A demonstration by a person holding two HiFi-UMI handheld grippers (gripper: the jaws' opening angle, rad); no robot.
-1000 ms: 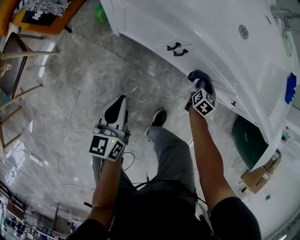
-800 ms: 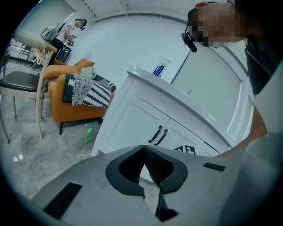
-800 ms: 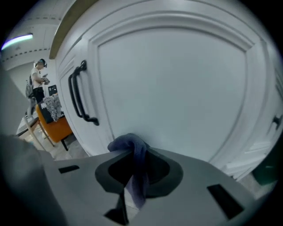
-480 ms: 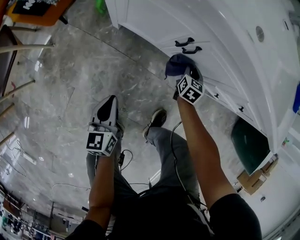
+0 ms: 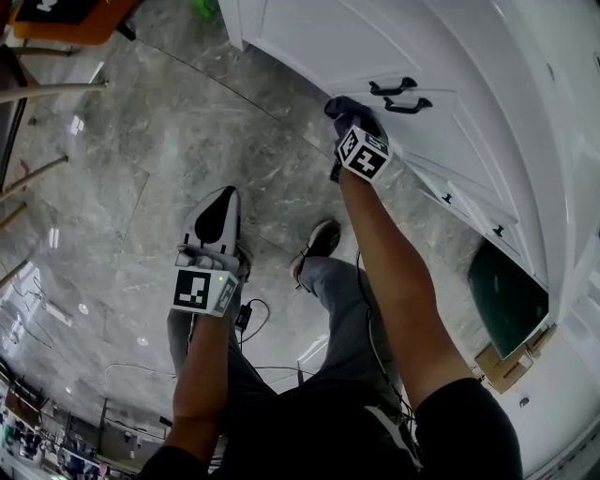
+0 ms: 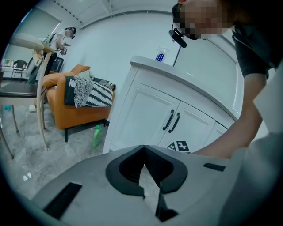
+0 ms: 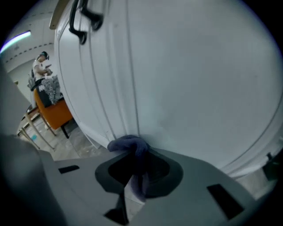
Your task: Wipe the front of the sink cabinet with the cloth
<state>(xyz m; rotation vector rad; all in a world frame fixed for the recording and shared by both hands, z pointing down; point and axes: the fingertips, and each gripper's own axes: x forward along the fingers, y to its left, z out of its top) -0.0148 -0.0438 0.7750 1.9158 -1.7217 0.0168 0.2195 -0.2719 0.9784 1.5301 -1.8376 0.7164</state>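
Right tool: The right tool point(image 5: 349, 117) point(image 7: 132, 174) is squeezed onto the cloth point(image 5: 345, 107) point(image 7: 130, 145). A dark blue lump of cloth sticks out past the tips, and a strip of it hangs down between the two jaws.

Cloth: It is pushed against the white front of the sink cabinet point(image 5: 309, 47) point(image 7: 185, 79). It touches a door just beside a groove in the panel, close to the two black handles point(image 5: 392, 87).

Left tool: The left tool point(image 5: 225, 202) point(image 6: 144, 152) is held low over the floor point(image 5: 131, 150), well apart from the cabinet. Its tips touch each other and there is nothing between them.

Sink cabinet: It is white. The doors with the black handles point(image 6: 171, 121) are closed, so what is inside cannot be seen.

Bottle on top: A small bottle with a blue label point(image 6: 161, 55) stands on the cabinet's top. What is in it cannot be told.

Green bottle: A green bottle point(image 6: 97, 136) point(image 5: 204, 7) is on the floor near the cabinet's corner. What is in it cannot be told.

Brown box: A brown box point(image 5: 511, 361) sits on the floor by the cabinet's other end. What is in it cannot be told.

Sofa: An orange sofa point(image 6: 75, 110) stands behind the green bottle, with a black and white cushion on it.
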